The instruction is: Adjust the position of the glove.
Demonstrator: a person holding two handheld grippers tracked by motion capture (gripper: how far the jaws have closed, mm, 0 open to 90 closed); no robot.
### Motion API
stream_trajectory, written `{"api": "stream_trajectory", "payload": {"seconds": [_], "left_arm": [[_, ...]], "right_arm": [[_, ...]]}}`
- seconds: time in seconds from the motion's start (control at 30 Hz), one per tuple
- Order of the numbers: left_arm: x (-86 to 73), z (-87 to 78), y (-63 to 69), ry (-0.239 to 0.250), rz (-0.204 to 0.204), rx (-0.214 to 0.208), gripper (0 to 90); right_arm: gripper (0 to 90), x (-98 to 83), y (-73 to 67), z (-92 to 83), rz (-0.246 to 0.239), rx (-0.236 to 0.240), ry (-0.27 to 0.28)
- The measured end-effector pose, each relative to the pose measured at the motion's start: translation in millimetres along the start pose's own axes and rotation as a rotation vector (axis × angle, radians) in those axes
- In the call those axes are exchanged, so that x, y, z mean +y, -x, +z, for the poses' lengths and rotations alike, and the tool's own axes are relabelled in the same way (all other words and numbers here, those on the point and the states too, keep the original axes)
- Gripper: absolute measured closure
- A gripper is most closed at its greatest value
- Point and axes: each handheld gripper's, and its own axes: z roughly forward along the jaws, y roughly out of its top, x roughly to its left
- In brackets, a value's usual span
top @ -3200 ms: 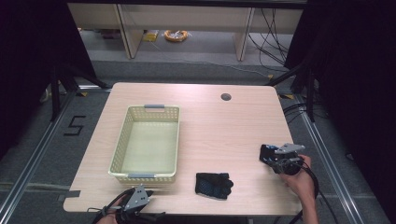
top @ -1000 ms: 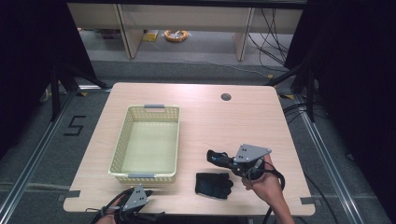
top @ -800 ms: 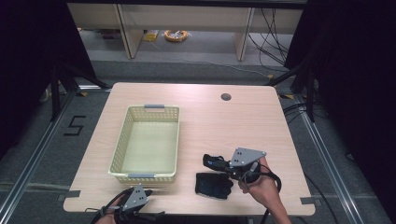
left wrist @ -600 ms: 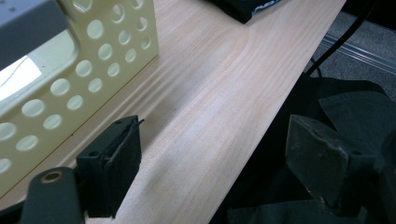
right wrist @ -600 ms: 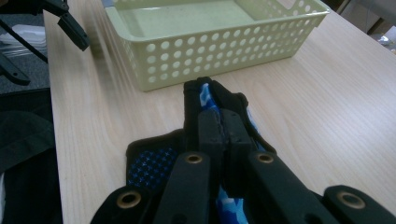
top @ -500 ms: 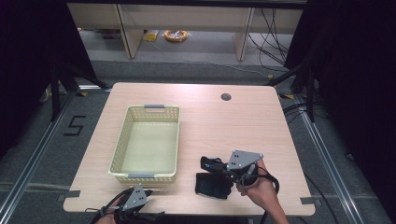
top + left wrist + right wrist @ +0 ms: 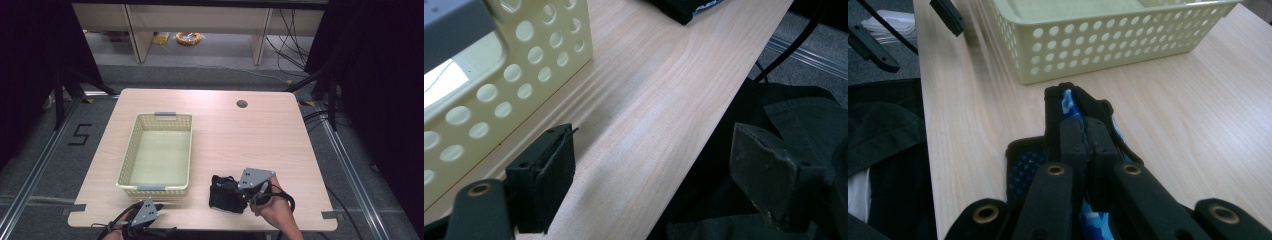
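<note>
A black "5" (image 7: 80, 135) was marked on the grey floor left of the wooden table (image 7: 260, 135). The right gripper (image 7: 1082, 137) had its jaws pinched together on a black fabric glove with blue pattern (image 7: 1024, 165) near the front edge, beside the pale yellow perforated plastic basket (image 7: 158, 152). The glove's shape was hard to make out. The left gripper (image 7: 649, 180) stood wide apart, empty, over the table edge.

The cream basket (image 7: 159, 152) blocks the table's (image 7: 260, 135) left-centre, a black glove (image 7: 224, 194) lies lower centre, and the right half and top strip seem open.
</note>
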Motion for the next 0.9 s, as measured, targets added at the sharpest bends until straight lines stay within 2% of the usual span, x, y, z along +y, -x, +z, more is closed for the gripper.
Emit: {"api": "stream_trajectory", "payload": {"seconds": [0.03, 0.07, 0.1, 0.13, 0.2, 0.23, 0.3, 0.43, 0.47, 0.53, 0.57, 0.63, 0.7, 0.8, 0.83, 0.9], "left_arm": [[0.5, -0.6, -1.4, -0.001, 0.026, 0.000, 18.1], [0.4, -0.5, -1.2, -0.001, 0.019, 0.000, 18.1], [0.4, -0.4, -1.3, -0.001, 0.019, 0.000, 18.1], [0.2, -0.1, -0.6, -0.002, 0.007, -0.001, 18.1], [0.4, -0.5, -1.0, -0.003, 0.021, -0.001, 18.1], [-0.1, 0.2, 0.1, -0.003, -0.001, -0.002, 18.1], [-0.1, 0.1, 1.1, 0.006, -0.009, -0.009, 18.0], [0.0, 0.0, 0.5, 0.005, -0.003, -0.003, 18.1], [0.5, -0.6, -1.1, -0.001, 0.022, 0.000, 18.0], [0.4, -0.6, -1.1, -0.003, 0.023, 0.000, 18.1], [-0.1, -0.2, 0.0, -0.004, 0.002, 0.001, 18.1], [-0.2, 0.2, 1.1, 0.006, -0.009, -0.008, 18.0], [-0.2, 0.1, 1.0, 0.005, -0.007, -0.006, 18.0], [-0.2, 0.2, 1.0, 0.005, -0.008, -0.006, 18.0], [-0.1, -0.1, 0.2, -0.004, 0.004, 0.001, 18.0], [-0.2, 0.2, 0.1, -0.003, 0.002, -0.002, 18.1]], "right_arm": [[89.4, -0.4, -1.3, 1.2, -0.003, 0.010, -0.006], [89.4, -0.7, -2.2, 2.3, -0.008, 0.013, -0.009], [89.4, -1.3, -4.0, 3.1, 0.008, 0.009, -0.013], [89.3, -1.9, -4.9, 6.6, -0.015, 0.021, -0.022], [89.4, -2.5, -6.4, 7.3, 0.001, 0.019, -0.032], [89.3, -3.5, -7.1, 10.7, -0.014, 0.031, -0.039], [89.3, -5.1, -8.5, 14.4, -0.022, 0.037, -0.055], [89.2, -8.2, -12.5, 20.8, 0.000, 0.055, -0.078], [89.2, -8.6, -13.2, 21.8, -0.001, 0.058, -0.081], [89.0, -9.7, -14.4, 25.0, -0.017, 0.073, -0.089], [88.9, -10.6, -15.9, 26.0, -0.001, 0.071, -0.096], [88.6, -12.6, -18.2, 29.7, -0.007, 0.077, -0.106], [88.6, -13.3, -19.1, 30.2, 0.002, 0.069, -0.112], [88.2, -15.6, -19.4, 32.6, -0.007, 0.088, -0.129], [87.9, -16.8, -19.8, 33.2, -0.006, 0.088, -0.137], [87.2, -19.3, -21.3, 34.7, 0.008, 0.083, -0.151]]}}
